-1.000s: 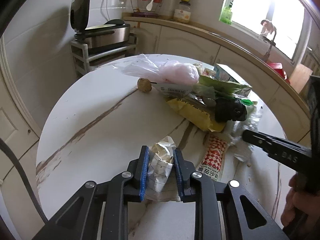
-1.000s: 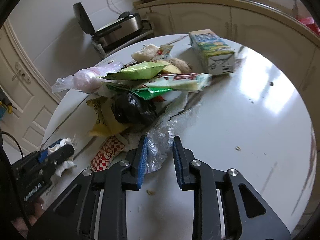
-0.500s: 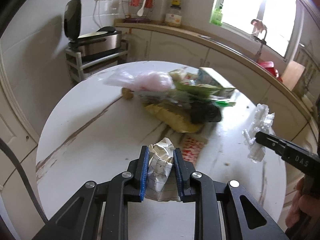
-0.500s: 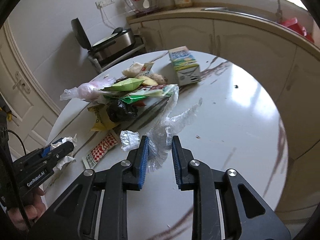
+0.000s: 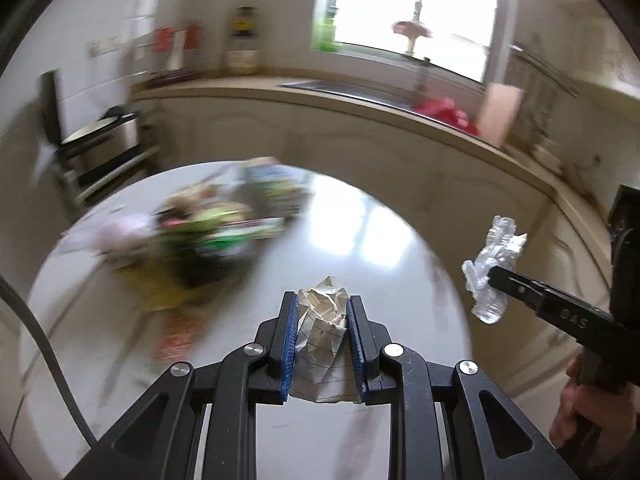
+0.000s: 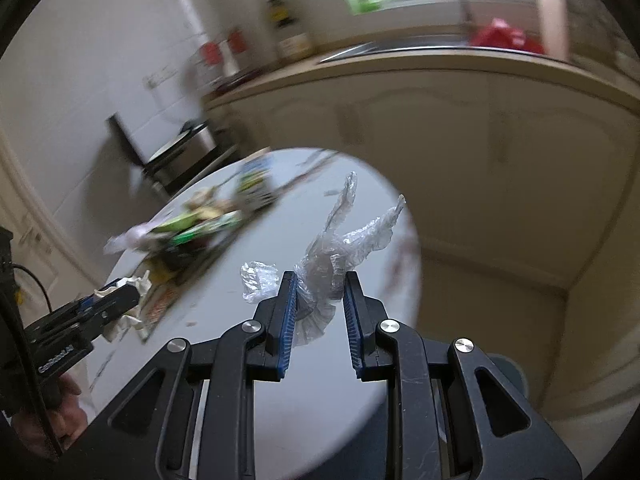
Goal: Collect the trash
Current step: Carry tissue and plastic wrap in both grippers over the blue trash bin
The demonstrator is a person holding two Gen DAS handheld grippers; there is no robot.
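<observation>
A blurred trash pile [image 5: 208,236] lies at the left of the round white desk [image 5: 360,240]. The left gripper [image 5: 322,308] has its jaws clenched on crumpled lined paper [image 5: 324,328]. The right gripper [image 6: 320,292] lifts clear plastic wrap [image 6: 336,256], which rests against the left jaw.

Daylight floods through an overexposed window [image 5: 412,4], glaring off the white table [image 5: 360,236]; motion blur smears the background, fisheye bending and darkening both frames' edges
</observation>
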